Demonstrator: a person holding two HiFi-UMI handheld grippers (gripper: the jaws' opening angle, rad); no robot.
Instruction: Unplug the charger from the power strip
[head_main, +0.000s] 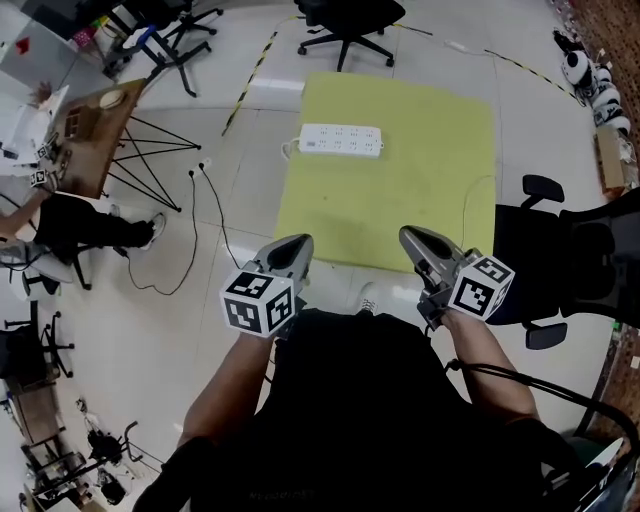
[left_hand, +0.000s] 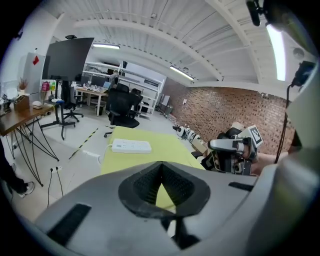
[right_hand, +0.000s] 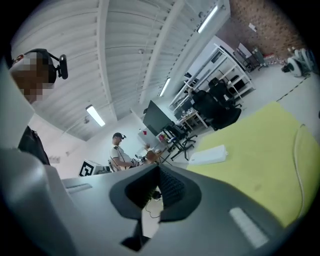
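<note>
Left gripper and right gripper nearest, held close to person's torso; both jaw pairs pressed together, nothing between them. Beyond: yellow mat on floor. Farthest: white power strip at mat's far end, well apart from both grippers; no charger visible in its sockets. Judged: no pull in hand now. Any further unplugging calls for forward reach, with jaws spread first.
</note>
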